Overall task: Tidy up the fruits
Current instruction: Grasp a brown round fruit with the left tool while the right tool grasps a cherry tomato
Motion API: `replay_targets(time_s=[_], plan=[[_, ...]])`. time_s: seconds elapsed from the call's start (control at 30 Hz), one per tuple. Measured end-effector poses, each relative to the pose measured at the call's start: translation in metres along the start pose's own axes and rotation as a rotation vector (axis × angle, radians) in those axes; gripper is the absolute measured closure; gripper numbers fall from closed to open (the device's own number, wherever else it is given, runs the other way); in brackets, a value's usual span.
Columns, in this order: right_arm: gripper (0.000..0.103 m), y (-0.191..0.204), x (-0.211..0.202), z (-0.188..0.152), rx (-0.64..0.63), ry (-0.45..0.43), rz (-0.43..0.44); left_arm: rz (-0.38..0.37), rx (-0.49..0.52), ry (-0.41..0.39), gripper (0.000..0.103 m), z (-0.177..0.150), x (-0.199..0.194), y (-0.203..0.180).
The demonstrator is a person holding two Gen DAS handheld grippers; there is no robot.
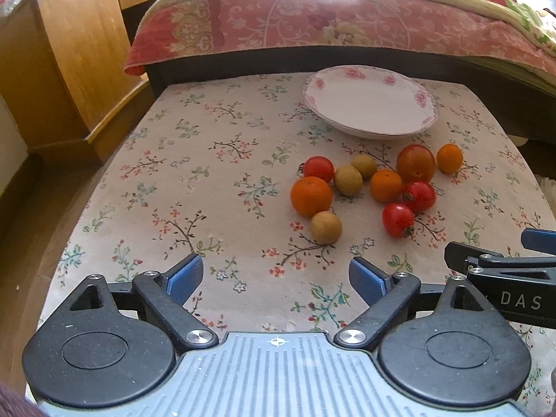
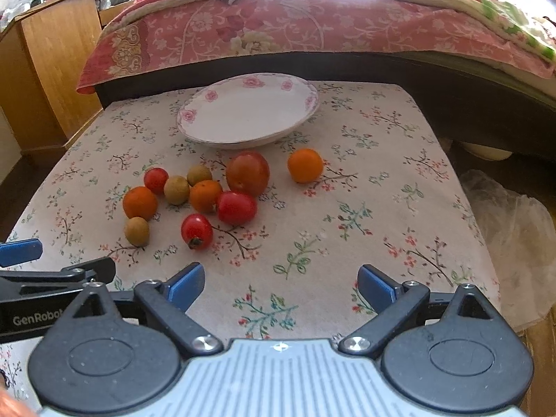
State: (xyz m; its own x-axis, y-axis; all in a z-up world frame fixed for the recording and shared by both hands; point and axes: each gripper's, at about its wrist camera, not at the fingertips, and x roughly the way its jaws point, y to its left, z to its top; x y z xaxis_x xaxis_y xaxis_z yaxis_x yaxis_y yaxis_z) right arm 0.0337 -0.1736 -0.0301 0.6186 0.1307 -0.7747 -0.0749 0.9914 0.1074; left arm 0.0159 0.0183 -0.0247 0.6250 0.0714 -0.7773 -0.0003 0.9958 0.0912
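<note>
A white plate (image 1: 370,104) with pink flowers stands empty at the far side of the flowered tablecloth (image 1: 208,180); it shows in the right wrist view too, plate (image 2: 246,111). Just in front of it lies a loose cluster of fruit: a large tomato (image 1: 416,163) (image 2: 247,173), oranges (image 1: 311,196) (image 2: 305,165), cherry tomatoes (image 1: 398,220) (image 2: 196,231) and brown longans (image 1: 326,227) (image 2: 137,231). My left gripper (image 1: 276,271) hangs open short of the cluster, nothing between its blue pads. My right gripper (image 2: 280,276) is open too, over bare cloth to the right of the fruit.
A bed with a red floral cover (image 1: 312,17) runs behind the table. A wooden cabinet (image 1: 69,69) stands at the left. A clear plastic bag (image 2: 514,215) lies on the floor past the table's right edge. The two grippers sit side by side.
</note>
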Motion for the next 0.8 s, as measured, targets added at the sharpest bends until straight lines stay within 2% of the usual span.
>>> replay_targets(time_s=[0.17, 0.3, 0.43, 0.5, 0.8], plan=[[0.006, 0.007, 0.008, 0.007, -0.021, -0.003, 0.039, -0.004, -0.035, 0.007, 0.008, 0.002, 0.006, 0.012], [0.014, 0.013, 0.017, 0.012, -0.041, 0.008, 0.092, 0.009, -0.028, 0.002, 0.008, 0.002, 0.009, 0.017], [0.022, 0.019, 0.028, 0.015, -0.057, 0.027, 0.121, -0.013, -0.024, -0.007, 0.008, 0.003, 0.010, 0.018], [0.026, 0.021, 0.033, 0.016, -0.068, 0.033, 0.139, 0.004, 0.000, -0.018, 0.008, 0.004, 0.010, 0.016], [0.037, 0.029, 0.050, 0.021, -0.115, 0.030, 0.161, 0.005, 0.022, -0.022, 0.008, 0.003, 0.014, 0.015]])
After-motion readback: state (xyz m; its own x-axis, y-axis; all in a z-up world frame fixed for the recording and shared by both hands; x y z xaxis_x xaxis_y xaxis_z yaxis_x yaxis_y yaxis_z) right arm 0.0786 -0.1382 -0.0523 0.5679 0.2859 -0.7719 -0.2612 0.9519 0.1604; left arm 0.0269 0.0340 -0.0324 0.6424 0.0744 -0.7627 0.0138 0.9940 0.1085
